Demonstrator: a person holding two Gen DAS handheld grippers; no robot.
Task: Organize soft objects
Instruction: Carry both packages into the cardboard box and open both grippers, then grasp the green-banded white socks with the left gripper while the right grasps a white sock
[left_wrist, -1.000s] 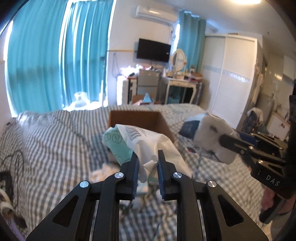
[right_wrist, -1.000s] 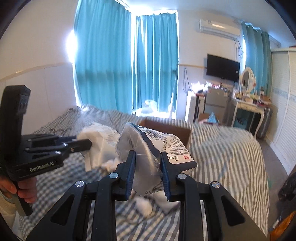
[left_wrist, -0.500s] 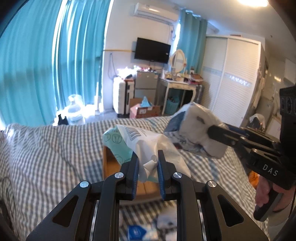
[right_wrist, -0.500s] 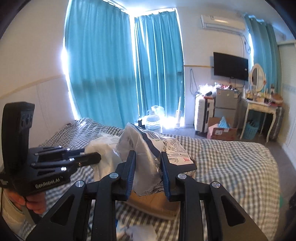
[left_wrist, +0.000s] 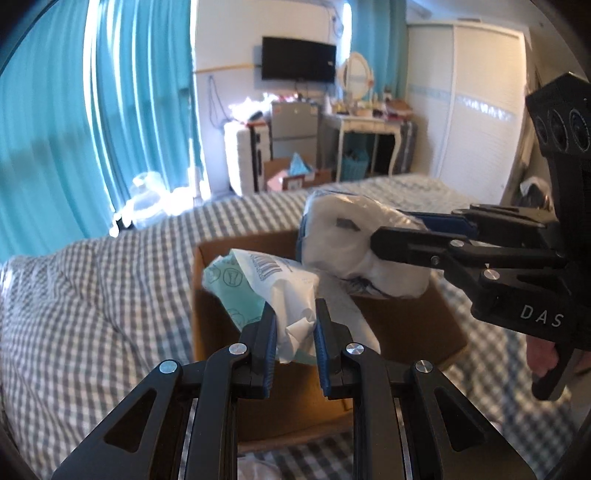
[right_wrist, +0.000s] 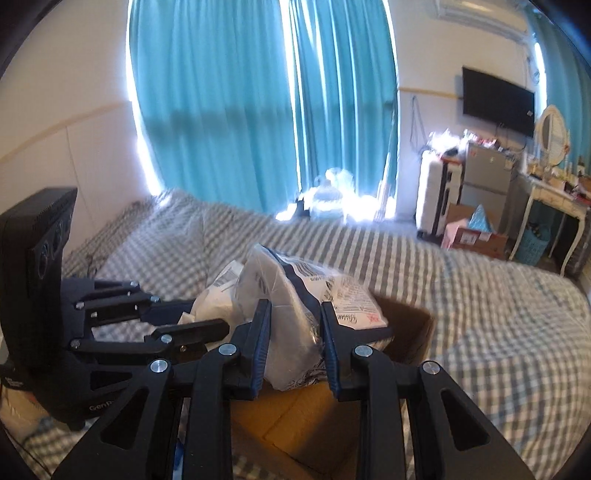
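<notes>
My left gripper (left_wrist: 294, 314) is shut on a soft white and mint-green plastic pack (left_wrist: 266, 284) and holds it over the open cardboard box (left_wrist: 413, 325) on the bed. My right gripper (right_wrist: 295, 306) is shut on a white and dark-blue tissue pack (right_wrist: 295, 295), also above the box (right_wrist: 406, 332). In the left wrist view the right gripper (left_wrist: 384, 240) comes in from the right with its pack (left_wrist: 354, 243). In the right wrist view the left gripper (right_wrist: 207, 317) comes in from the left with its pack (right_wrist: 218, 291).
The box sits on a bed with a grey checked cover (left_wrist: 92, 295). More soft packs lie on the bed just in front of the box (left_wrist: 258, 469). Teal curtains (right_wrist: 240, 110), a TV, a dressing table (left_wrist: 365, 122) and a white wardrobe (left_wrist: 480, 103) stand beyond.
Both grippers have moved forward and tilted down with their packs. The box, low in view half a second ago, now lies directly under both packs.
</notes>
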